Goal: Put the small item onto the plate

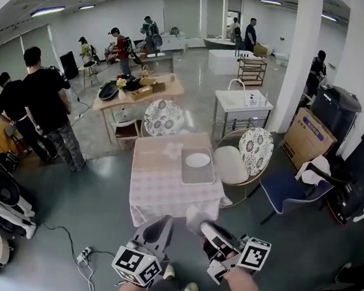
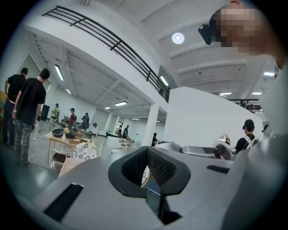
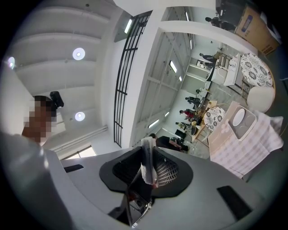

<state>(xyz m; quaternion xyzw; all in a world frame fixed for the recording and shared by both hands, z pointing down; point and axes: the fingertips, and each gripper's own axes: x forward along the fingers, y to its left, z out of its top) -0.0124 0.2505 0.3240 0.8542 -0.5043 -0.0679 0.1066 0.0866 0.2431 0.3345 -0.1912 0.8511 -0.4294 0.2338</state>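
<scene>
A small white item [image 1: 194, 214] sticks up between the jaws of my right gripper [image 1: 201, 223], held low in front of me. The right gripper view shows the same item [image 3: 147, 157] pinched in the right gripper [image 3: 148, 167], with the white plate [image 3: 238, 117] far off to the right. That plate [image 1: 198, 160] lies on a grey tray [image 1: 186, 173] on the checked-cloth table [image 1: 159, 187] ahead. My left gripper [image 1: 167, 220] sits beside the right one, short of the table. Its pads stand slightly apart in the left gripper view [image 2: 146, 176], and nothing is between them.
Two chairs with patterned backs [image 1: 163, 117] [image 1: 256, 149] stand behind and to the right of the table, and a blue chair [image 1: 290, 190] further right. People [image 1: 45, 103] stand at left. A white pillar [image 1: 302, 57], a cardboard box [image 1: 308, 136] and a floor power strip [image 1: 85, 254] are nearby.
</scene>
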